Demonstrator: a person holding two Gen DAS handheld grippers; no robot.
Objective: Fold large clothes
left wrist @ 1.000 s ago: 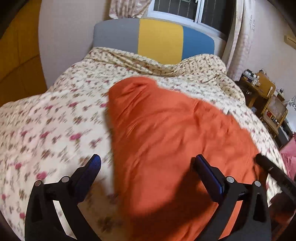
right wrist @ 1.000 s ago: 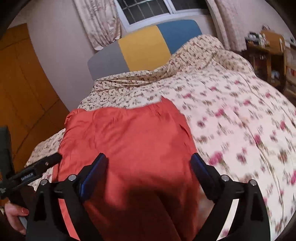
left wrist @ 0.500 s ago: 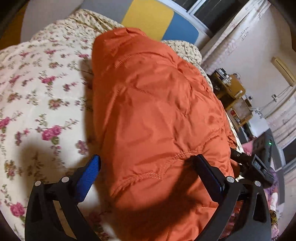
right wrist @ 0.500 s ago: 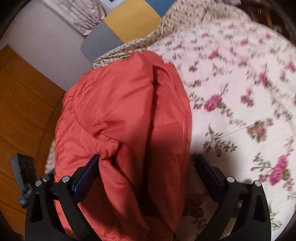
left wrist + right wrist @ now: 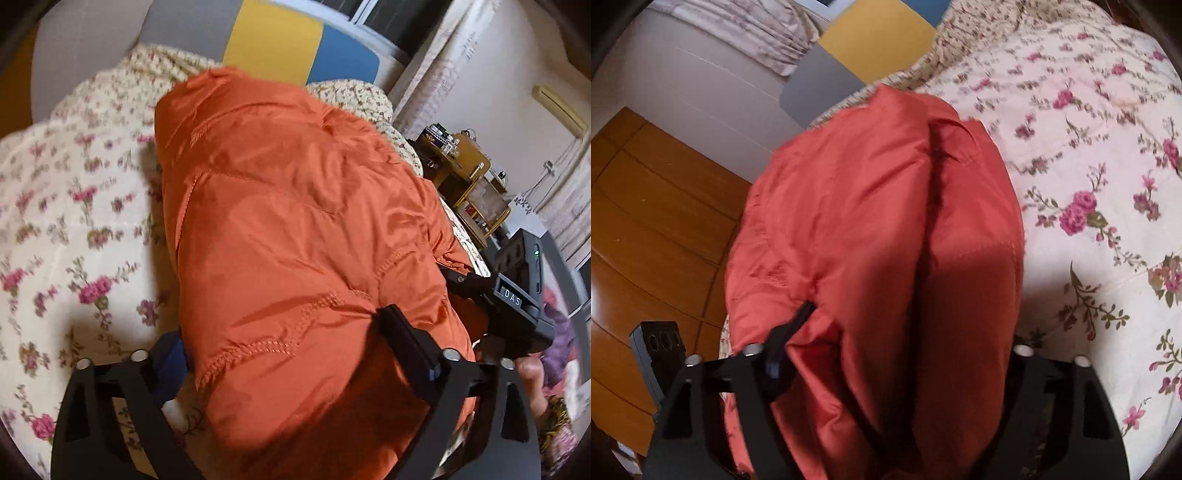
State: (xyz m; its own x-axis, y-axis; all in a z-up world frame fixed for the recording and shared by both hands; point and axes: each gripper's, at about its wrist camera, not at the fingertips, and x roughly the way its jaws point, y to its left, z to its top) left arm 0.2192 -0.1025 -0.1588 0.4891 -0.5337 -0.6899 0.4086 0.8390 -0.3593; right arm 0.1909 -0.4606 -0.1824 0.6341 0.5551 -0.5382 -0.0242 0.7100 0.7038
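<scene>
Bulky jacket between both sets of fingers

Orange jacket filling both jaw gaps; open floral quilt left, also right; cluttered shelf beyond bed edge.

One orange jacket, one floral quilt, one headboard, two hand-held grippers.

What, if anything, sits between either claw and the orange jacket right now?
Nothing visible. The orange jacket already bulges between the wide-spread fingers of the left claw and of the right claw. Only the floral quilt lies beneath it.
</scene>
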